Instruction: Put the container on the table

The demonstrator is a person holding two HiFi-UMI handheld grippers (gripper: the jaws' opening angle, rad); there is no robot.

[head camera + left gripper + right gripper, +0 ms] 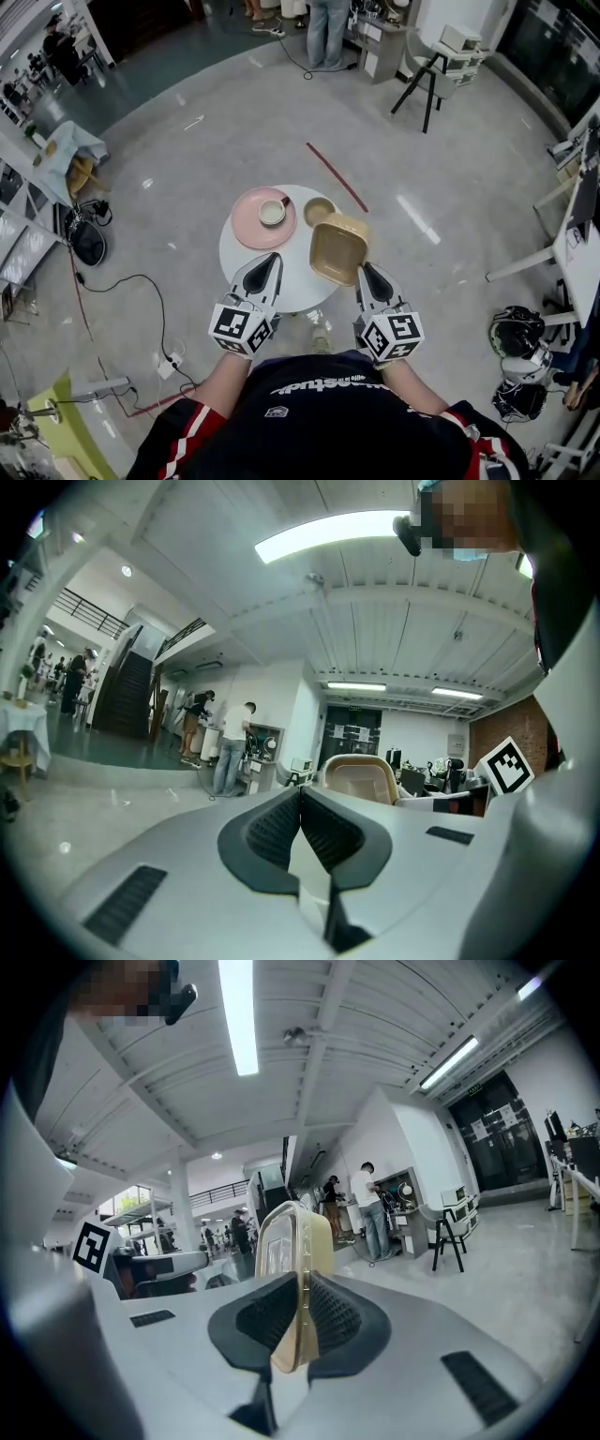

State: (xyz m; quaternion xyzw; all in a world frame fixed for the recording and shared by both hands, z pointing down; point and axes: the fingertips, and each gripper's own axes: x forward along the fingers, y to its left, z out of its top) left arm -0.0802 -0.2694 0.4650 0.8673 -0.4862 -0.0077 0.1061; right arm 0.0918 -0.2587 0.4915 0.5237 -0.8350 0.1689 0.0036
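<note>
A beige square container [337, 248] is held tilted on edge above the right side of a round white table [281, 274]. My right gripper [366, 269] is shut on its near rim. The right gripper view shows that rim pinched between the dark pads, with the container [295, 1241] rising upright beyond the right gripper [302, 1288]. My left gripper [272, 258] hovers over the table's front left, shut with nothing in it. In the left gripper view the left gripper [300, 794] has its jaws meeting, and the container [361, 778] shows behind them to the right.
A pink plate [248, 225] carrying a cup [273, 212] sits on the table's left, a small bowl [319, 210] at its back. A red stick [336, 176] lies on the floor beyond. Cables [131, 281] trail left, and dark bags [516, 333] lie right.
</note>
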